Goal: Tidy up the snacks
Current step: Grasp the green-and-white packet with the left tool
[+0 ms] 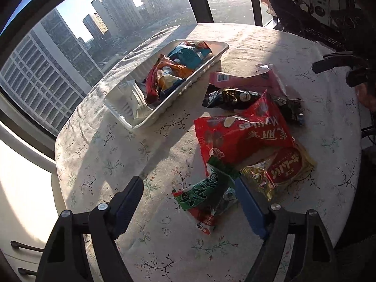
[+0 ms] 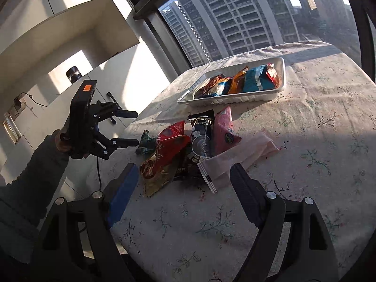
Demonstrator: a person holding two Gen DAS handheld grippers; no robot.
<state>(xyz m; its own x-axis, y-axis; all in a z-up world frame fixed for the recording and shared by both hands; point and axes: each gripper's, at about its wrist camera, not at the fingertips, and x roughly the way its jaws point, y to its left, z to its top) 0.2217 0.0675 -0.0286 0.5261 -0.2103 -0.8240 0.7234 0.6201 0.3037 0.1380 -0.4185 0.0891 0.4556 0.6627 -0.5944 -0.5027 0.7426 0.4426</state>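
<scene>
A white tray [image 1: 199,76] holds several snack packets at the far side of the round table; it also shows in the right wrist view [image 2: 280,70]. Loose packets lie in a pile: a large red bag [image 1: 244,134], a black one [image 1: 231,97], a pink one [image 1: 246,80], a red-gold one [image 1: 284,166] and a green packet [image 1: 206,195]. My left gripper [image 1: 188,192] is open above the table, its right finger beside the green packet. My right gripper [image 2: 183,178] is open over the pile's near edge, by a pale pink wrapper [image 2: 237,157]. The left gripper [image 2: 129,128] shows open in the right wrist view.
The table has a floral cloth [image 1: 122,155] and stands against a big window [image 1: 58,54]. White cabinets [image 2: 70,35] stand to the left. A dark chair and clutter [image 1: 329,23] sit beyond the table's far right edge.
</scene>
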